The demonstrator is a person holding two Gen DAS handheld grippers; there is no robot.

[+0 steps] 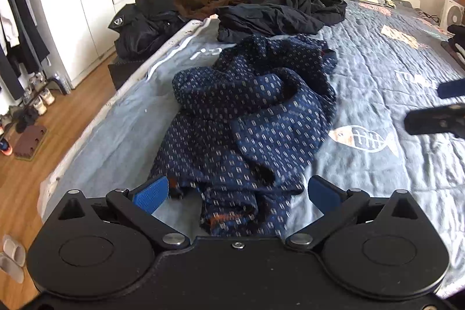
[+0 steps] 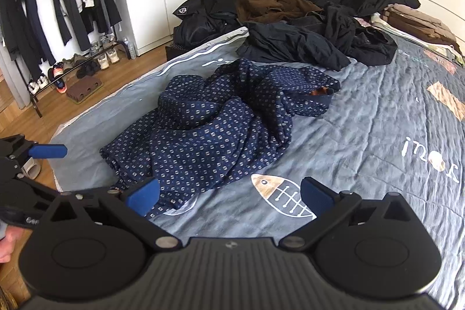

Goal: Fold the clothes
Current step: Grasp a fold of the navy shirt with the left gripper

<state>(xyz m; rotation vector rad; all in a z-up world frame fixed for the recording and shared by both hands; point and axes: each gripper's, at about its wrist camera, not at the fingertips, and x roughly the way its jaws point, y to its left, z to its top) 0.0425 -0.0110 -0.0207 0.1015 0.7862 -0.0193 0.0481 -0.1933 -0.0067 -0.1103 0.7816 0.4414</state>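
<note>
Navy patterned garment crumpled mid-frame on grey quilt. Left gripper spread wide over its near hem; right gripper likewise released, just beside it. Dark clothes pile upper frame.

My left tool is matt black plastic with bright metal pivot screws, and its blue pads have a fine ribbed texture. My right tool has the same matt black plastic, grooved across its body. The crumpled navy dotted shirt is soft woven cloth. The grey-blue quilted bedspread looks puckered and matt. The brown wooden plank floor has a slight sheen.
</note>
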